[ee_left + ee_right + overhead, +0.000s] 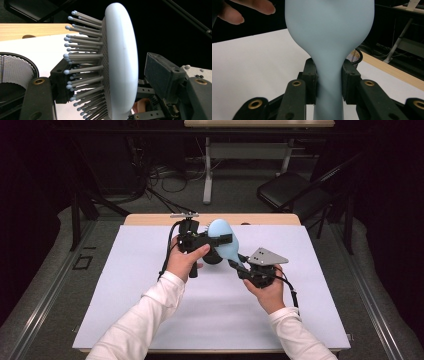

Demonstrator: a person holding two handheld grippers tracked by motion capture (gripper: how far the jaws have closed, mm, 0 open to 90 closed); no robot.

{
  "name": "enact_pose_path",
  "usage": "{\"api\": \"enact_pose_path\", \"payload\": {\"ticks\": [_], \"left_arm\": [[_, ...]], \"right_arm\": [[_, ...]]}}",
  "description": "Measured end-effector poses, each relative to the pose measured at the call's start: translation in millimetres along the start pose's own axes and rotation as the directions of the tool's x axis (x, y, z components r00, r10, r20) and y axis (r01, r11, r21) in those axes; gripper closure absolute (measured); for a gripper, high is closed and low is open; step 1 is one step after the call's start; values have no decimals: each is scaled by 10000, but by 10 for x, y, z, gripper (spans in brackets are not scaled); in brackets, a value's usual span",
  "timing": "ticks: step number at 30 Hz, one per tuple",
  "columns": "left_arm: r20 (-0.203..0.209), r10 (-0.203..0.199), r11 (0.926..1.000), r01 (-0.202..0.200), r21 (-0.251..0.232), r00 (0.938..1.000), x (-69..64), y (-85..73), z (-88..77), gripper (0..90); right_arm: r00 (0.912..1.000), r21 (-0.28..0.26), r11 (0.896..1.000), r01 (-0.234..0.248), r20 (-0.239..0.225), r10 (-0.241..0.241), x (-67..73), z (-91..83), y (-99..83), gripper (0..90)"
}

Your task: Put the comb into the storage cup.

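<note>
A pale blue hairbrush [223,242] is held in the air above the white-covered counter [125,285], between the two tools, toward the far middle of the counter as seen from the high view. Its handle is clamped by the right tool [238,265], whose jaws are closed onto the narrow neck just below the point where the handle swells into the head; in the right gripper view the smooth, matt blue back of the hairbrush [329,42] is seen widening upward from the two black pads pressed to either side of it. The head is an oval paddle with a rounded, glossy back and a grey perforated cushion, from which many straight grey bristles (each tipped with a small pale blue ball) stand out in rows, as shown edge-on in the left gripper view [120,65]. The left tool [220,240] is set around this head: one jaw is met by the bristle tips, while the other stands just beside the smooth back with a dark gap showing, so the head is bracketed rather than squeezed. A black mesh cup [15,72] stands on the counter behind the brush.
</note>
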State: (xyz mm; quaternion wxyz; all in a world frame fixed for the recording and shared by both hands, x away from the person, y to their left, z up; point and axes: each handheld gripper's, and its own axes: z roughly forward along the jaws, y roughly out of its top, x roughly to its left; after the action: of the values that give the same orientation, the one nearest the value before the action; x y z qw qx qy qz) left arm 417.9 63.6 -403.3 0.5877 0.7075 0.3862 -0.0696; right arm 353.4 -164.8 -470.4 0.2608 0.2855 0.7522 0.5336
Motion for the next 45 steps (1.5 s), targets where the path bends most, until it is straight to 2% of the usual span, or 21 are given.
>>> {"api": "enact_pose_path", "payload": {"ticks": [6,10,15,16,25,30,45], "left_arm": [[5,41,10000,-41,-14,10000,9,1,-6,302],[75,-77,10000,78,-13,9999,22,-4,-4,305],[33,-302,9995,302,-39,9995,34,-11,-9,330],[50,-454,9989,455,-116,9990,35,-14,-10,345],[35,-669,9976,670,-158,9978,56,-24,-20,397],[147,-950,9949,954,-314,9954,73,-35,-31,428],[29,-991,9946,992,-298,9951,83,-45,-34,461]], "right_arm": [[10000,15,10000,-10,1,10,5,4,-4,697],[10000,27,10000,17,6,-17,3,4,-7,696],[10000,68,10000,20,8,-20,4,8,-13,696],[10000,69,10000,19,6,-19,5,8,-14,696],[10000,40,10000,2,1,-2,9,13,-16,697],[10000,27,10000,7,3,-7,5,8,-14,697],[9999,83,9999,-79,-119,80,1,15,-19,697]]}}
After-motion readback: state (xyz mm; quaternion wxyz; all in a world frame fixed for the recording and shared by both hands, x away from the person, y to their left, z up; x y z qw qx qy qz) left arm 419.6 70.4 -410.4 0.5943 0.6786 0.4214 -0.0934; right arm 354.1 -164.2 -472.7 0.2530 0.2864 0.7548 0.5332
